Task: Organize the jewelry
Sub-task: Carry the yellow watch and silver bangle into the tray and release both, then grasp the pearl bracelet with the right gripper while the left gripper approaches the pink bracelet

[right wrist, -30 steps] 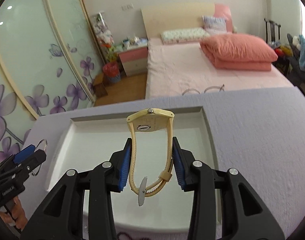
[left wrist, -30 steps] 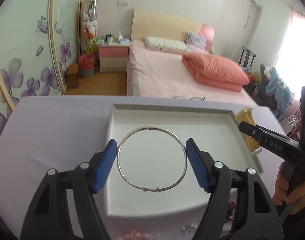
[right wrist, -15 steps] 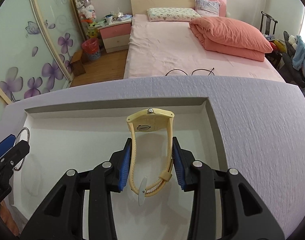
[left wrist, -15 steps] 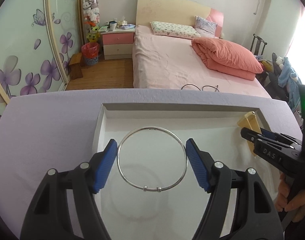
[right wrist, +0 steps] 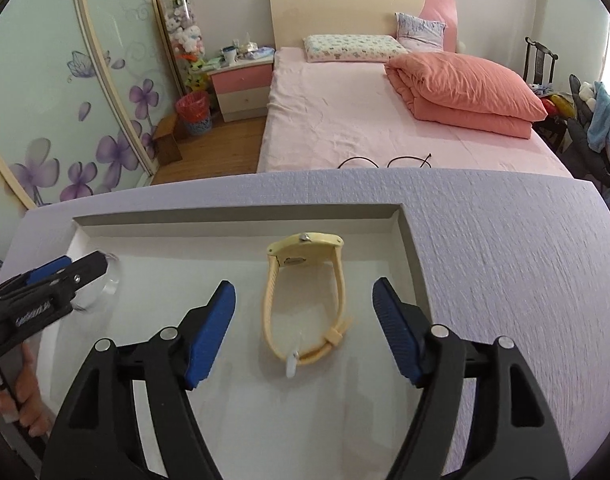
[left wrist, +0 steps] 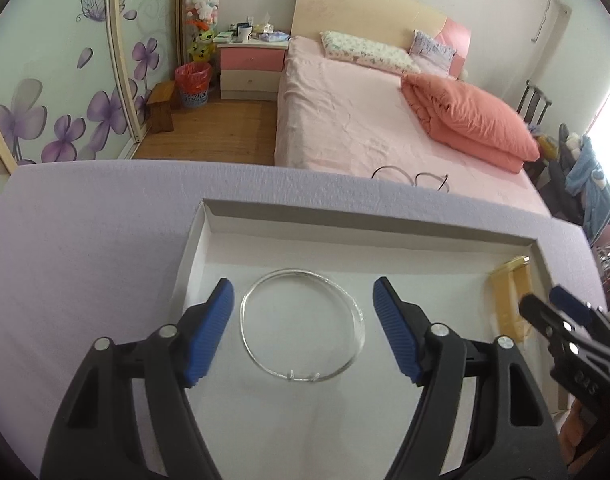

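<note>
lying between opening left gripper (left wrist: 303,330) — bangle (left wrist: 303,326), untouched

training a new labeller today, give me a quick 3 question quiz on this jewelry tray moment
1. True or false: the left gripper grips the silver bangle.
2. What lies between the right gripper pads? A ring; B yellow watch; C necklace.
3. Where do both pieces rest?

Key: 1 false, its jaws are opening and the pads stand clear. 2 B, unclamped as the jaws open. 3 In the white tray.
</note>
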Tool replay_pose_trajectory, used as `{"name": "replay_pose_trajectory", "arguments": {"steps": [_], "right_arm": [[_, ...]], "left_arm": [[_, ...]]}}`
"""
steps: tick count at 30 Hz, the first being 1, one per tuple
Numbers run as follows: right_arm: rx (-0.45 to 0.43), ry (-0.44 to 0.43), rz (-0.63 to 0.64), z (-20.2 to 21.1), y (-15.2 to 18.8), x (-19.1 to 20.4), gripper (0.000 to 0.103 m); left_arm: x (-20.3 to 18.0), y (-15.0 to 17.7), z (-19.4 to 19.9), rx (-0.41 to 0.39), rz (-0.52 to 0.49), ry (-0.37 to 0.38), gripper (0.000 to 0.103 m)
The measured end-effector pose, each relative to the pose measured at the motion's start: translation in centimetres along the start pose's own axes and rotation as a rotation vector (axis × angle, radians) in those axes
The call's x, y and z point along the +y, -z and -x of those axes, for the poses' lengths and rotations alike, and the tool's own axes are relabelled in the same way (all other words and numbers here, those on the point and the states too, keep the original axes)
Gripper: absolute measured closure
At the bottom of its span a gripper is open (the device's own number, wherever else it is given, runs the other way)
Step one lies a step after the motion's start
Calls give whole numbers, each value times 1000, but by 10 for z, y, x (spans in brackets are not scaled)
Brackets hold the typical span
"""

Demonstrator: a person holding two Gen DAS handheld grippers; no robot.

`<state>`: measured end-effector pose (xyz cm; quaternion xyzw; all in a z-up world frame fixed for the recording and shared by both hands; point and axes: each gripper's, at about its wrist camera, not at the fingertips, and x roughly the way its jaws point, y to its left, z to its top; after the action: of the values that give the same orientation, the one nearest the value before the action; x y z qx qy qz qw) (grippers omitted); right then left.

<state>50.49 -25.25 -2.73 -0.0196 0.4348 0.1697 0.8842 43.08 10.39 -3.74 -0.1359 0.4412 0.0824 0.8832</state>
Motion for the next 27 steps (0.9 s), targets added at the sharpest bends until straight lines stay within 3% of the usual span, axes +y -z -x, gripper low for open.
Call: {"name": "replay_pose_trajectory", "arguments": {"steps": [1, 9, 17, 27], "right_arm": [[-11, -2, -9, 6, 2, -3, 30], [-103, -51, -6, 70, 38, -10, 30], [-161, -102, 13, 129, 105, -1, 27], [-164, -125, 59, 159, 193, 26, 27]], "left_arm": [[2, 1, 4, -12, 7, 1, 17], [23, 29, 81, -111, 39, 46, 11], [55, 121, 171, -221, -6, 5, 6], [74, 209, 203, -216, -36, -29, 6]]}}
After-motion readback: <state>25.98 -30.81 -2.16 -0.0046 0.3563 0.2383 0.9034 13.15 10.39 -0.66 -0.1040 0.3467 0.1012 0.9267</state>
